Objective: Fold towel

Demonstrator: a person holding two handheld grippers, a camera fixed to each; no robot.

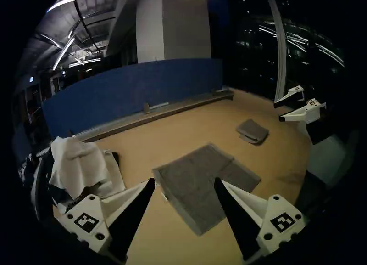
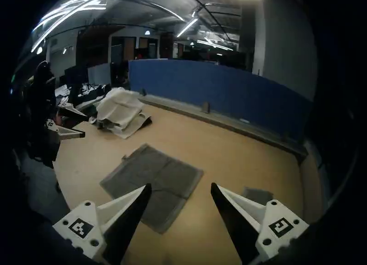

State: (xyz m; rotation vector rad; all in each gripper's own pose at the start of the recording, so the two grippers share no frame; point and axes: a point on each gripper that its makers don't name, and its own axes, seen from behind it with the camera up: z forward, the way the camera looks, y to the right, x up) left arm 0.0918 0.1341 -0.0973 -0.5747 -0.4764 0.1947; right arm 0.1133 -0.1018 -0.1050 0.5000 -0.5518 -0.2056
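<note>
On the tan table [image 1: 183, 127] — a grey towel [image 1: 202, 187], flat.

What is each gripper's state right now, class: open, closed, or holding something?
Left gripper: open, holding nothing.
Right gripper: open, holding nothing.
</note>
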